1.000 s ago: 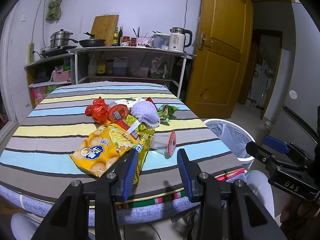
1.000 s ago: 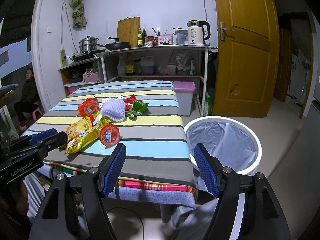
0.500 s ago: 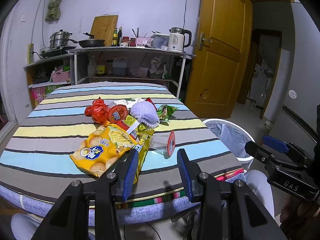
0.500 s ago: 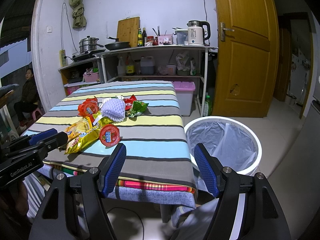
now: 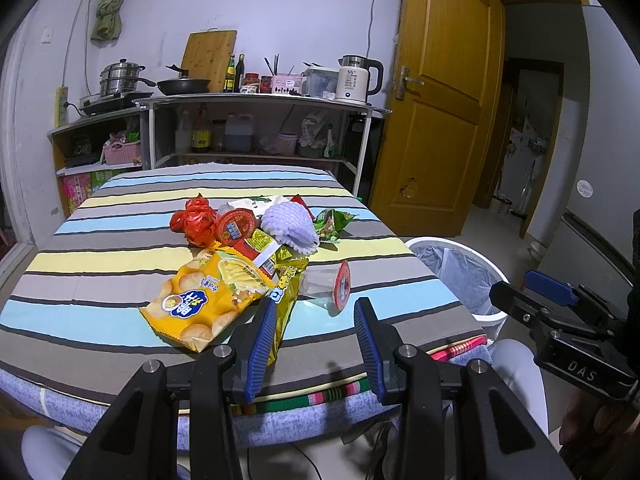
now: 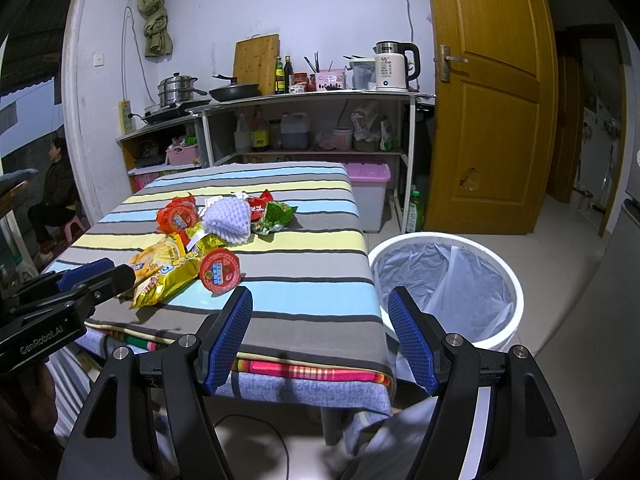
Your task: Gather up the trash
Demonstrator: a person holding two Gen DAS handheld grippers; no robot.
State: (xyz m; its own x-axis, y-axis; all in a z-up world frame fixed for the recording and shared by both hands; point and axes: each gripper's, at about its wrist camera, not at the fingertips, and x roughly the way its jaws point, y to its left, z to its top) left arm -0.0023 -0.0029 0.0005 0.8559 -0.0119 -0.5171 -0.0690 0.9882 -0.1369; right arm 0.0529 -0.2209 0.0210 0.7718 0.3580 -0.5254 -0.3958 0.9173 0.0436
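Both sets of fingers gaped wide, empty: left gripper (image 5: pixel 316 340), right gripper (image 6: pixel 320 336). Trash heaped mid-desk (image 6: pixel 304 276); bin (image 6: pixel 444 288) beside. Risk: slick yellow snack bag (image 5: pixel 208 296) slipping, dragging the clear cup (image 5: pixel 332 286) off the edge.

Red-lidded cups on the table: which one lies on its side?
The cup nearest the table's front edge, beside the yellow bags; its clear body lies flat. The other cup sits back in the pile by the purple foam net.
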